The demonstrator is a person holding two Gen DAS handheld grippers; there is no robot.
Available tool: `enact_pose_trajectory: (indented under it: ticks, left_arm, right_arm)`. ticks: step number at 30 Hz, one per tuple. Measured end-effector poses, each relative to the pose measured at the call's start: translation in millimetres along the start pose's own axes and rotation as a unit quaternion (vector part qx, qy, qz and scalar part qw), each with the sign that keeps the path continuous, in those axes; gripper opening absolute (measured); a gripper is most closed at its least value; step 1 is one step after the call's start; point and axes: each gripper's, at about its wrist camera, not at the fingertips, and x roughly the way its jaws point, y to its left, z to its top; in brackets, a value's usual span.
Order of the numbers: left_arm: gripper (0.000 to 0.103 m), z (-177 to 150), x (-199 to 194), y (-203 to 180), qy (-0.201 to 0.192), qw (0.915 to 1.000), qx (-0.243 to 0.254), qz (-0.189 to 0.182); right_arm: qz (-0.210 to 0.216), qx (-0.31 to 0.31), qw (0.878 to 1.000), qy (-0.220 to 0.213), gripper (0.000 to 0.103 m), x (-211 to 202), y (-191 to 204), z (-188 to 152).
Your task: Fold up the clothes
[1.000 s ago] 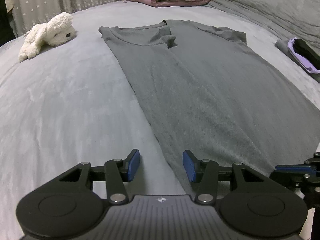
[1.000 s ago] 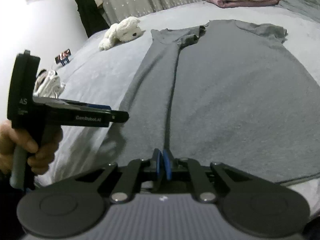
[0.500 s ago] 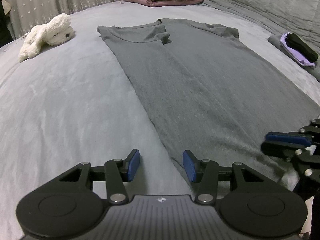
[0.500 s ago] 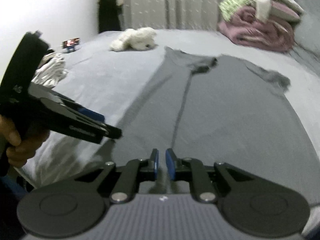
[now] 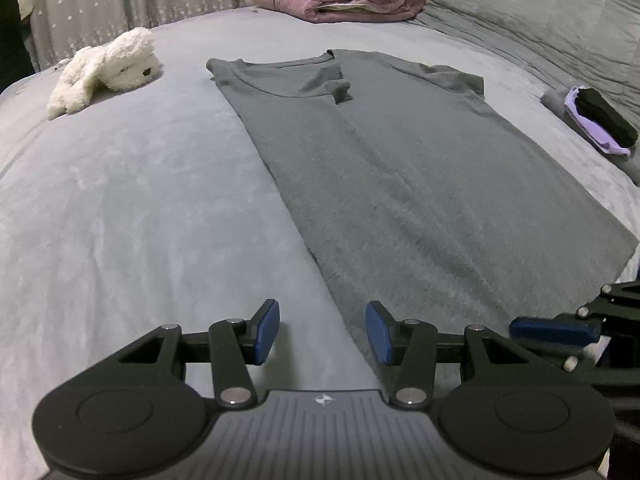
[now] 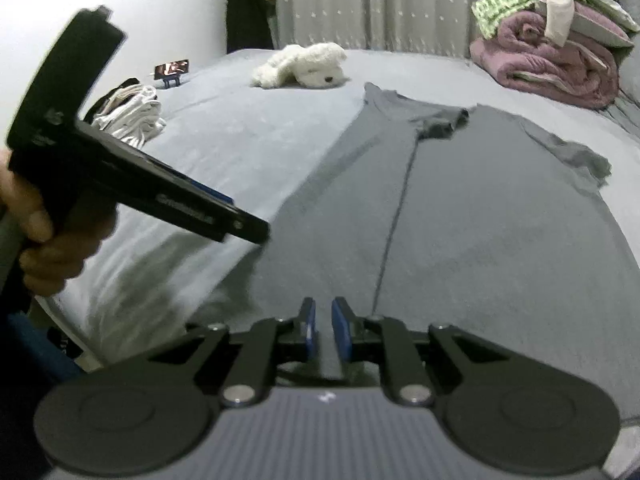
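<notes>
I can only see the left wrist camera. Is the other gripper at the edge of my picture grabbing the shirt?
Observer: No. The right gripper has just been opening its jaws. There is a narrow gap and no cloth in it, with the grey T-shirt lying flat beyond.
Child: Is there anything on the bed further left than the white plush toy?
Observer: Yes, a crumpled white pile of clothes near that edge of the bed.
Child: Who is holding my gripper?
Observer: A hand is wrapped round the handle of the left gripper.
</notes>
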Motion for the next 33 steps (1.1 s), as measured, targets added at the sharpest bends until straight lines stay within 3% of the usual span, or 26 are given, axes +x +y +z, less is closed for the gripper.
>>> enact_pose_trajectory:
  ticks: [5,8,12,18,24,28,33]
  left_arm:
    - [0.047,7.1,1.3,-4.4,-0.007,1.0000,0.001,-0.005]
    - [0.047,12.1,3.0,-6.9,-0.012,0.9999,-0.001,-0.006]
    - [0.047,20.4,10.9,-14.9,-0.012,0.9999,-0.001,-0.008]
    - [0.047,29.9,30.0,-35.0,-0.002,0.9998,0.016,-0.007]
    - [0.047,33.3,48.2,-55.8,0.016,0.9987,0.047,-0.010]
    - [0.047,46.6,47.9,-48.9,0.000,0.9994,0.012,-0.032]
    - [0.047,58.3,59.6,-42.5,-0.005,0.9998,-0.013,-0.017]
  right_arm:
    - [0.002,0.003,0.999,0.032,0.017,10.1,-4.1,-7.1]
    - [0.012,0.033,0.999,0.029,0.018,2.5,-19.0,-1.2]
    - [-0.016,0.071,0.997,0.017,0.023,-5.9,-46.2,2.2]
    - [-0.060,0.172,0.983,0.011,0.024,-15.7,-119.5,16.2]
    - [-0.109,0.208,0.972,0.018,0.029,-21.3,-188.9,38.2]
    - [-0.128,0.223,0.966,0.011,0.031,-20.3,-231.3,55.2]
    - [-0.132,0.249,0.960,0.007,0.038,-3.8,-273.7,70.9]
